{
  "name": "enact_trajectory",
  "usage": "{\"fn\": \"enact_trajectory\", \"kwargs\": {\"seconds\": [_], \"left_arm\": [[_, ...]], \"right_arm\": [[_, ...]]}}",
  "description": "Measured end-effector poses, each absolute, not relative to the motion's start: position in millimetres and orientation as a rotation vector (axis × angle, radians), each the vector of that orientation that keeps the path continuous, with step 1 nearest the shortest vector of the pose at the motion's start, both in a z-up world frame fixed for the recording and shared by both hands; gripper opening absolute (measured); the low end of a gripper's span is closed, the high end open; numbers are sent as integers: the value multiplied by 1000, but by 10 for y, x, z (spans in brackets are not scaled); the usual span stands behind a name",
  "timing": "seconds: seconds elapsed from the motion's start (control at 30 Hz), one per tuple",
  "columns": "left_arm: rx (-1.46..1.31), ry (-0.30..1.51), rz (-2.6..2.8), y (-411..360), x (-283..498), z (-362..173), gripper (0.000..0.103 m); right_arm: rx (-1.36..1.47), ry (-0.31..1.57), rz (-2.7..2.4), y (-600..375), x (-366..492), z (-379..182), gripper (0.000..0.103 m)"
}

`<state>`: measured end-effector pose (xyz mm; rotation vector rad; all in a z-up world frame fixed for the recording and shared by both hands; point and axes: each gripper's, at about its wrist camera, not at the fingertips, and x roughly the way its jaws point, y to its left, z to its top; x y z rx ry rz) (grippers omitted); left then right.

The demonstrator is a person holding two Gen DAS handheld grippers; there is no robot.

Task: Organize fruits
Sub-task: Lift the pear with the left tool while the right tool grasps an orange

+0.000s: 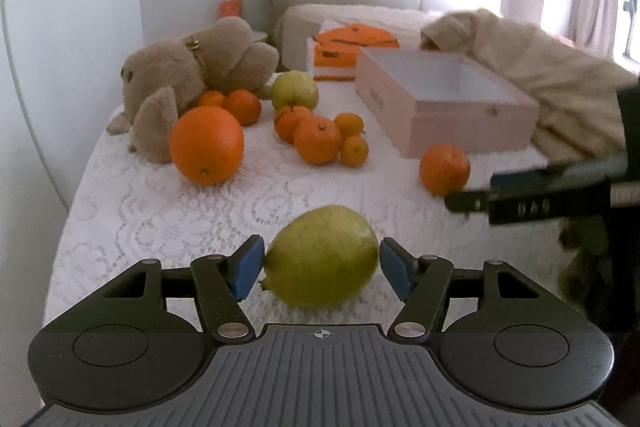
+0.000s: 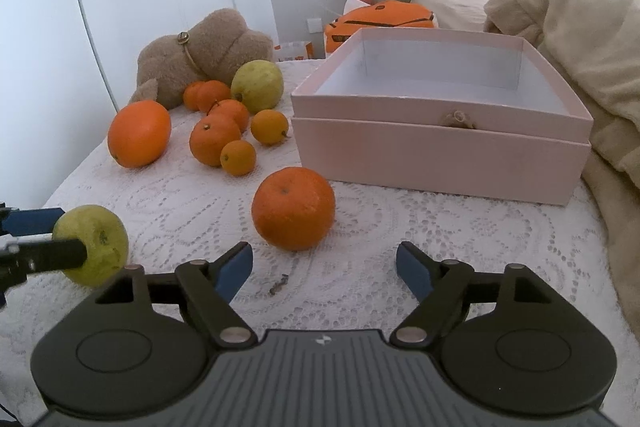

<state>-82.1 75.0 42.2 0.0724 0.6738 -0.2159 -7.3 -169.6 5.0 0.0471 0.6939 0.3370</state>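
A yellow-green lemon (image 1: pixel 320 269) sits between the blue pads of my left gripper (image 1: pixel 321 259), which is shut on it just above the white lace cloth (image 1: pixel 160 211). In the right wrist view the same lemon (image 2: pixel 100 239) shows at the far left with the left gripper (image 2: pixel 74 233) clamped across it. My right gripper (image 2: pixel 324 251) is open with nothing between its fingers, just short of a lone orange (image 2: pixel 294 209). That orange (image 1: pixel 444 169) lies in front of the open pink box (image 2: pixel 440 107), whose inside looks bare.
A big orange (image 1: pixel 206 145), a cluster of small mandarins (image 1: pixel 318 139) and a second lemon (image 1: pixel 295 91) lie by a brown plush toy (image 1: pixel 192 67) at the back left. A beige blanket (image 2: pixel 580 47) is heaped to the right of the box. Orange bags (image 1: pixel 352 39) stand behind.
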Motion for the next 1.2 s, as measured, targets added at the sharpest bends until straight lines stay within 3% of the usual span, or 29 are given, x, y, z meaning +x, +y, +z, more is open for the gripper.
{"fn": "enact_trajectory", "kwargs": {"seconds": [0.2,0.5,0.83,1.2], "left_arm": [[69,679,-202,755,-689,399,72],[12,784,-269,834,-282,231,73],[-70,775,-263,872,-316,202,72],[-133,735,-200,934,-493,208,72]], "right_arm": [[44,694,339,-1694,-74,43,82],[32,726,417,-1651,-32,27,103],[-27,747,432,-1570,-35,23,103],[-89,673,352,-1375,171,148,66]]}}
